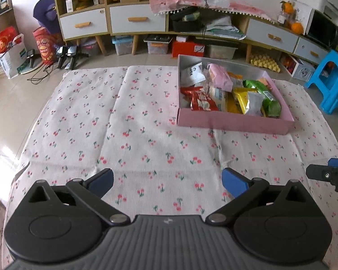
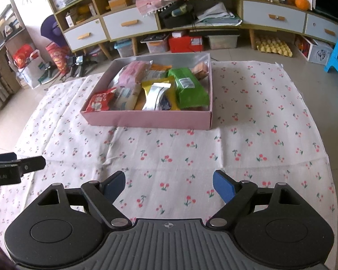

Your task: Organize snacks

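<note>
A shallow pink box (image 1: 234,122) (image 2: 146,118) sits on a cherry-print cloth (image 1: 133,117) (image 2: 247,121) on the floor. It holds several snack packets, among them a red one (image 1: 200,99) (image 2: 99,103), a green one (image 1: 266,96) (image 2: 189,87), a pale pink one (image 1: 220,76) (image 2: 135,72) and a silver one (image 1: 254,103) (image 2: 156,96). My left gripper (image 1: 167,181) is open and empty, low over the cloth, left of and nearer than the box. My right gripper (image 2: 169,185) is open and empty, in front of the box.
A long low cabinet with white drawers (image 1: 137,21) (image 2: 273,19) runs along the back wall, with storage bins (image 1: 157,46) under it. A blue plastic stool (image 1: 331,78) stands at the right. Bags (image 1: 10,51) stand at the left.
</note>
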The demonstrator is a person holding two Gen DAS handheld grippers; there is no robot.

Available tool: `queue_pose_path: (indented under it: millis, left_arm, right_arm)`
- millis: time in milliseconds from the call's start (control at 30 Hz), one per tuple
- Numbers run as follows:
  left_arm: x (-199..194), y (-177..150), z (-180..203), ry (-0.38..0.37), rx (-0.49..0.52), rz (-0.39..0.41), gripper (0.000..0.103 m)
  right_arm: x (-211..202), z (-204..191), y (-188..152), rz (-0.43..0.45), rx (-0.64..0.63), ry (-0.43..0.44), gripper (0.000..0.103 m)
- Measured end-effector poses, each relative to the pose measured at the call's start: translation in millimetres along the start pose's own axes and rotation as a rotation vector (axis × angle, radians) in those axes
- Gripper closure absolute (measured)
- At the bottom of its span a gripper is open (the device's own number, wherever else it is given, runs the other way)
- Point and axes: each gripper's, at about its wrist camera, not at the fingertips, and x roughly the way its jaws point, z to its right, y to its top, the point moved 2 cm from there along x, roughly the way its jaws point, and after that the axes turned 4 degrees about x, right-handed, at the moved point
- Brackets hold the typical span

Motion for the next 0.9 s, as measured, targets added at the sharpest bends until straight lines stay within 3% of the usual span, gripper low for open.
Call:
queue_pose_path:
  millis: [200, 400, 900]
  left_arm:
    - [-9.3, -5.5, 7.1, 0.044, -0.003, -0.035, 0.001]
    - [-15.7, -10.9, 18.3, 0.041, -0.001, -0.036, 0.001]
    - [-20.1, -14.3, 36.9, 0.037, 0.029, -0.016, 0.001]
  right_arm:
    - [-15.3, -2.2, -4.5, 0.020, 0.016, -0.022, 0.016]
    - [-26.7, -5.6, -4.0, 0.059, 0.007, -0.056, 0.010]
    - [-22.8, -12.3, -1.0, 0.054, -0.012, -0.083, 0.010]
